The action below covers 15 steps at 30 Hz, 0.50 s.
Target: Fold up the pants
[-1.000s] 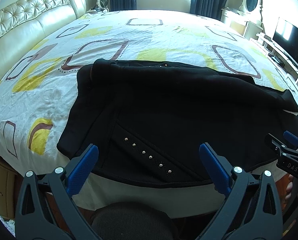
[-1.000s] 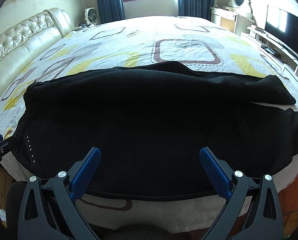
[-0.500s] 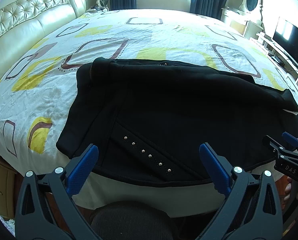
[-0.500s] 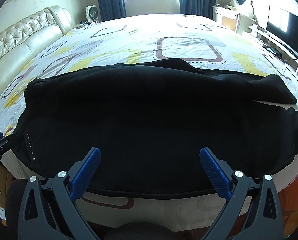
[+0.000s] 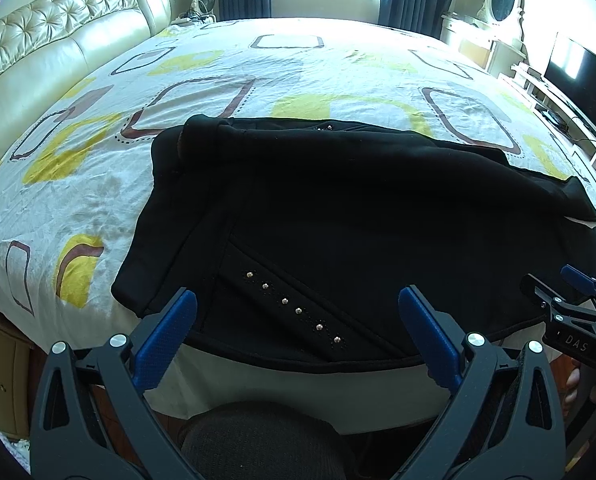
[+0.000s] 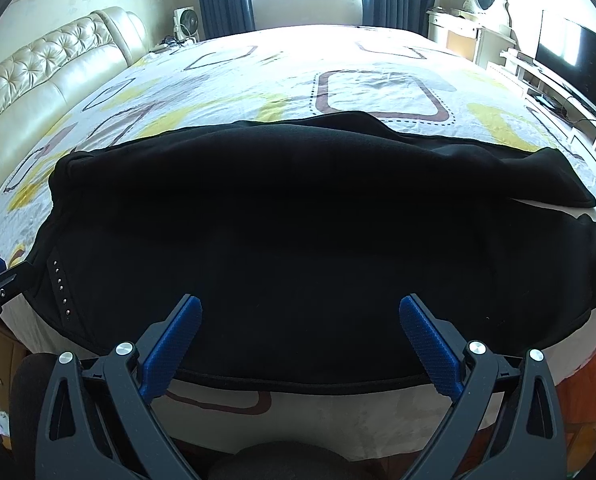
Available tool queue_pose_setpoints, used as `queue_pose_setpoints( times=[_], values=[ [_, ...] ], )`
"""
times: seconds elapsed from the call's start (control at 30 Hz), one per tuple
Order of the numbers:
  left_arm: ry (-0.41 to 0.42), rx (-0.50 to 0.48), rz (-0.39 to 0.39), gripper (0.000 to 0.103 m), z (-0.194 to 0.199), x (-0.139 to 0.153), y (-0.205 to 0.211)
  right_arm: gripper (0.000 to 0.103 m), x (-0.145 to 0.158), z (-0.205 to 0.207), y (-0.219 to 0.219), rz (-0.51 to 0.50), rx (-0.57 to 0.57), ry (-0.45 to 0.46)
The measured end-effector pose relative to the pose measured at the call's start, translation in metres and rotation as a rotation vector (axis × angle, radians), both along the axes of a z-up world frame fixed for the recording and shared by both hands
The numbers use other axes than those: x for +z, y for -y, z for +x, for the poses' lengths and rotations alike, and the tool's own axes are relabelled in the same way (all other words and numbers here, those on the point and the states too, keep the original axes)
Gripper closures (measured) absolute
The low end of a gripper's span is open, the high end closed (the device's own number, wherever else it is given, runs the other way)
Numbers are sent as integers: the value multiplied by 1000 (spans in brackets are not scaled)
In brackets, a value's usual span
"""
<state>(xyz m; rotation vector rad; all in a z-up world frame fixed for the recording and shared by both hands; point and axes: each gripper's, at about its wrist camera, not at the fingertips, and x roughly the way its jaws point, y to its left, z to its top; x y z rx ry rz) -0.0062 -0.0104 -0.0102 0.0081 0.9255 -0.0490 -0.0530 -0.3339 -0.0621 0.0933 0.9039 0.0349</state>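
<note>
Black pants [image 5: 338, 208] lie spread across the near part of the bed, waistband at the left, legs running to the right; they also fill the right wrist view [image 6: 298, 232]. A row of metal studs [image 5: 293, 308] marks the pocket near the front edge. My left gripper [image 5: 298, 312] is open and empty, just short of the pants' near edge by the studs. My right gripper [image 6: 300, 320] is open and empty, over the near edge of the legs. The right gripper also shows at the right of the left wrist view [image 5: 570, 308].
The bed [image 5: 77, 208] has a white sheet with yellow and brown shapes. A cream tufted headboard [image 5: 37, 52] runs along the left. A dresser with an oval mirror [image 5: 502, 0] and a TV [image 5: 578, 68] stand at the right. A fan [image 6: 185, 24] stands by the window.
Both grippers have drawn back slightly and risen a little; the pants look a bit farther off. Both stay open. The pants have not moved.
</note>
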Motion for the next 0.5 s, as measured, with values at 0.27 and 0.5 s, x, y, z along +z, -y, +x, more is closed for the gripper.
queue_pose_setpoints(
  times=[0.27,0.5],
  values=[
    [-1,-2,1,2,0,0,1,4,-1,-1,-4,-5,7,-3],
    [-2,-3,1,2,-1,1,1,4,-1,-2,-5,-6,8,-5]
  ],
)
